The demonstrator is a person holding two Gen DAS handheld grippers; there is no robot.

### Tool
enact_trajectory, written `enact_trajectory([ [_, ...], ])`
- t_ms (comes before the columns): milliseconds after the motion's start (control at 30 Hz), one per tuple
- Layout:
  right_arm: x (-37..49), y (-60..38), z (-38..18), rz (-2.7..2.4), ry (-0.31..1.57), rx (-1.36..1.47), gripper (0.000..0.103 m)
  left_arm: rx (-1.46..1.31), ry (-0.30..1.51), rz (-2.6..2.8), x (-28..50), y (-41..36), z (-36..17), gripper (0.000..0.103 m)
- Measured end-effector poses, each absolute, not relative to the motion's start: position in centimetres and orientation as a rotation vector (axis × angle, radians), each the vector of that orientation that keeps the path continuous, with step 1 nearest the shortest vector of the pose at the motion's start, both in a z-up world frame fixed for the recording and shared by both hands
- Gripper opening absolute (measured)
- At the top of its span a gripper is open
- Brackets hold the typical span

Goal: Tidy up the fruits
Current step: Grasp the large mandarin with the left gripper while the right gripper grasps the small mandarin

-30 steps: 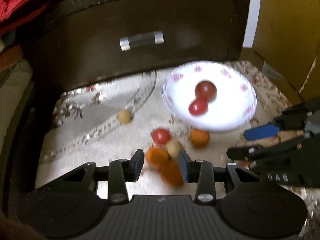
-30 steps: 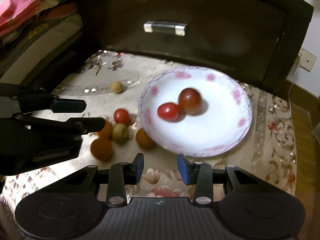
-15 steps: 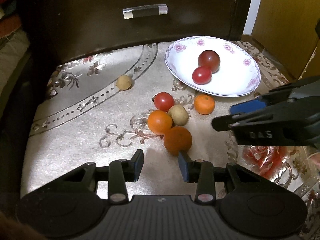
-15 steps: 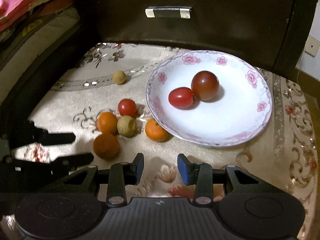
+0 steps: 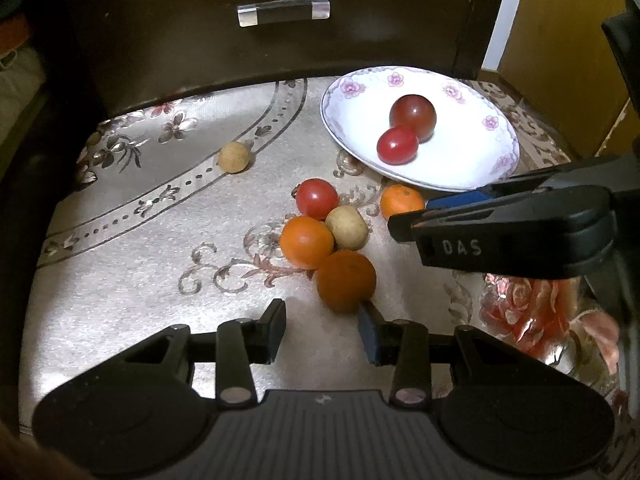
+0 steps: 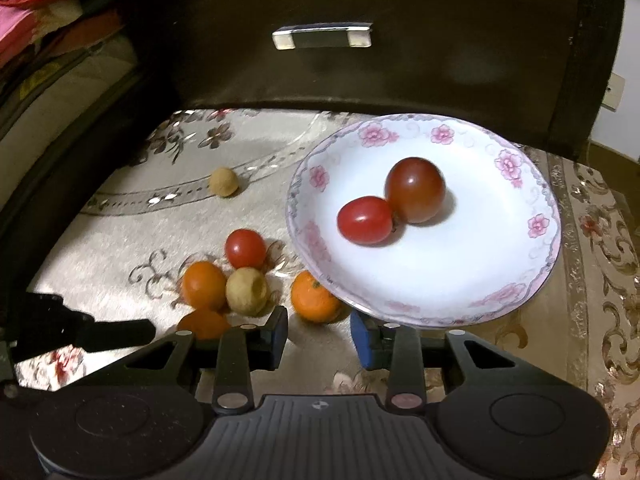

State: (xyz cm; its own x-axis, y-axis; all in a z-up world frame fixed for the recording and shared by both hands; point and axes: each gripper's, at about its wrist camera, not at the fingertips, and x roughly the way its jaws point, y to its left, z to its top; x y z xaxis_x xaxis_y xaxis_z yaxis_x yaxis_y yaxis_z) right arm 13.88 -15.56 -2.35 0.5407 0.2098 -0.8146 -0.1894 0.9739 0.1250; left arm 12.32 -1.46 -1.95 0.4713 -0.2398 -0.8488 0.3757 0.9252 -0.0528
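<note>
The left gripper [image 5: 322, 322] sits at the bottom centre of its view with its jaws spread wide and nothing between them; the right-hand pad's tip is touching or just short of the dull orange fruit [image 5: 346, 281], and the angle makes it hard to say which. The right gripper [image 6: 318, 334] is likewise wide open and empty in its own view, its pads low over the cloth, with the small tangerine [image 6: 316, 297] just beyond the gap and the plate's [image 6: 532, 184] near rim just above the right pad. In the left view the right gripper juts in from the right edge, covering the cloth beside the plate and part of its near rim.

Loose fruit lies in a tight cluster mid-frame on the patterned tablecloth [image 5: 120, 280]: a glossy orange tomato [image 5: 306, 241] touching a pale tan fruit [image 5: 347, 227], with a red cherry tomato [image 5: 317, 198] just behind. A second tan ball [image 5: 234, 156] sits well apart toward the upper left. On the white, pink-flowered plate at upper right rest a dark red tomato [image 5: 413, 117] and a smaller bright red one [image 5: 397, 145], touching.

Count: two fruits on the plate, six off it. Behind stands a dark drawer front [image 5: 160, 32] with a metal handle [image 5: 283, 12].
</note>
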Motion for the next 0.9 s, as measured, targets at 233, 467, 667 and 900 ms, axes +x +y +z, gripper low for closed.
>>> enact_trajectory([
  [233, 13.5, -14.8, -2.2, 0.236, 0.970, -0.046, 0.019, 0.118, 0.981, -0.389, 12.7, -2.2, -2.2, 0.046],
  [467, 13.2, -16.0, -2.0, 0.233, 1.005, -0.022, 0.018, 0.095, 0.970, -0.387, 13.3, -3.1, -2.7, 0.045],
  [667, 12.8, -17.1, -1.8, 0.235, 1.026, -0.006, 0.018, 0.125, 0.959, -0.399, 13.4, -4.0, -2.9, 0.041],
  [900, 11.8, -17.7, -1.7, 0.243, 1.035, -0.032, 0.018, 0.132, 0.971, -0.421, 12.5, -3.4, -2.6, 0.040],
])
